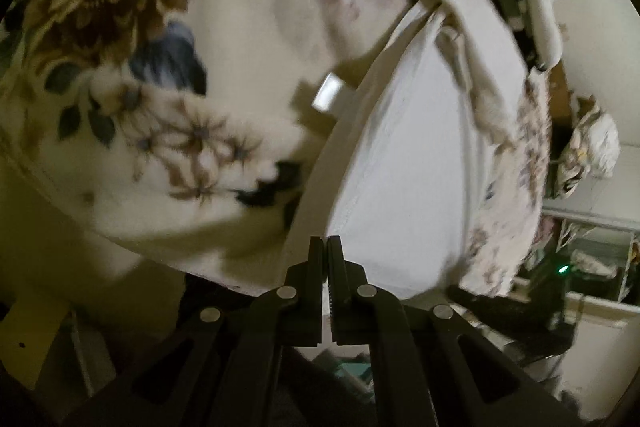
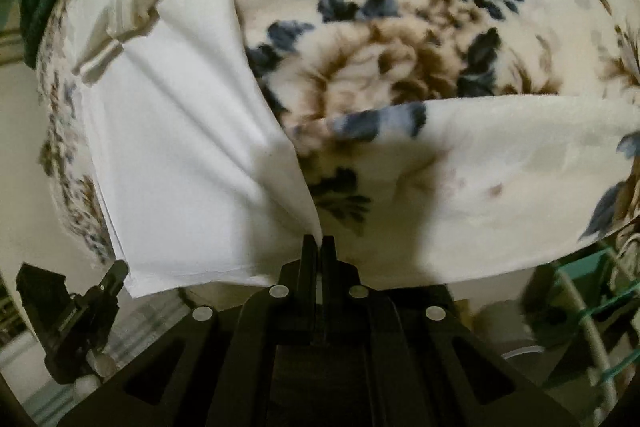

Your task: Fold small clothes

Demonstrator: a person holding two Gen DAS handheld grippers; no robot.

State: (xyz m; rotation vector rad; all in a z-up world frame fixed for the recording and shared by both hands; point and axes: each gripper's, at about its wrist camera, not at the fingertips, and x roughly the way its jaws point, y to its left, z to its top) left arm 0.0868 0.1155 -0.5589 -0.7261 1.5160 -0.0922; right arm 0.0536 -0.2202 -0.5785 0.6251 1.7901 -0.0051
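On my left side, my left gripper (image 1: 325, 247) points steeply down at the bed, its jaws pressed together on the near hem of the white garment (image 1: 408, 163). The cloth runs away from the fingertips as a flat, pale panel, lying on the flowered blanket (image 1: 132, 67). A small white tag (image 1: 328, 91) sticks out from the garment's left edge onto the blanket. At the far end of the panel a beige ribbed collar (image 1: 460, 39) is bunched, and just beyond it, in the left wrist view, I can see my other tool as a black and white shape at the top right; it is blurred, so I cannot tell its details from there.

On my right side, my right gripper (image 2: 319, 243) also tilts sharply downward, jaws closed and pinching a corner of the same white garment (image 2: 180, 147). From that pinched point the cloth fans up and to the left in long creases, ending at the ribbed collar (image 2: 132, 7) near the top left. The blanket (image 2: 400, 75) fills the rest of the view, one fold of it lying across the right. My left gripper (image 2: 114, 273) shows at the lower left, at the garment's bottom corner.
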